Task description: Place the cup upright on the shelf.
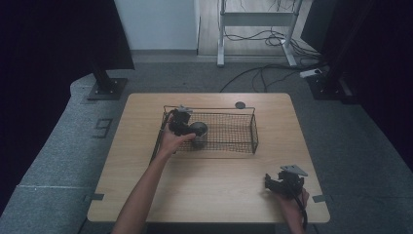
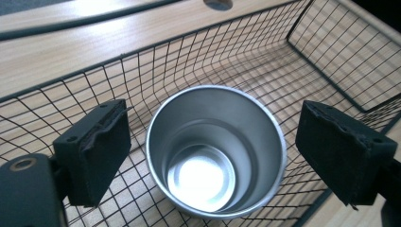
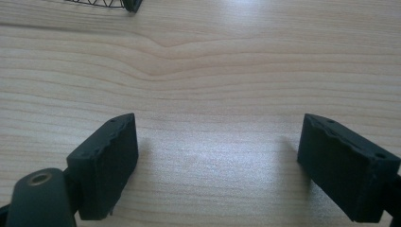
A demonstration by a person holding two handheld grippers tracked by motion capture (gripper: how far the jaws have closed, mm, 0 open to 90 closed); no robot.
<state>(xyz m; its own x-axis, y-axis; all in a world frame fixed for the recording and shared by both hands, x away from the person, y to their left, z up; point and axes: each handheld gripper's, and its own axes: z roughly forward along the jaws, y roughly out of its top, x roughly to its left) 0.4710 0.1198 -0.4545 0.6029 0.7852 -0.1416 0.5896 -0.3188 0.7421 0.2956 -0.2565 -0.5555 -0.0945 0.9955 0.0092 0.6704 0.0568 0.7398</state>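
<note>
A shiny steel cup (image 1: 199, 130) stands upright and empty in the left end of a black wire basket (image 1: 253, 129) on the wooden table. In the left gripper view, the cup (image 2: 208, 118) sits between my left gripper's (image 2: 215, 151) black pads, with a gap on each side, so that gripper is open. From above, my left gripper (image 1: 191, 129) reaches into the basket from the left. My right gripper (image 1: 271, 183) rests low near the table's front right corner. It (image 3: 217, 161) is open over bare wood with nothing between its pads.
A small dark round disc (image 1: 239, 105) lies on the table just behind the basket's back rim. The basket's (image 2: 198, 56) mesh walls close in around the cup. Bare wood (image 1: 214, 180) stretches between the basket and the front edge.
</note>
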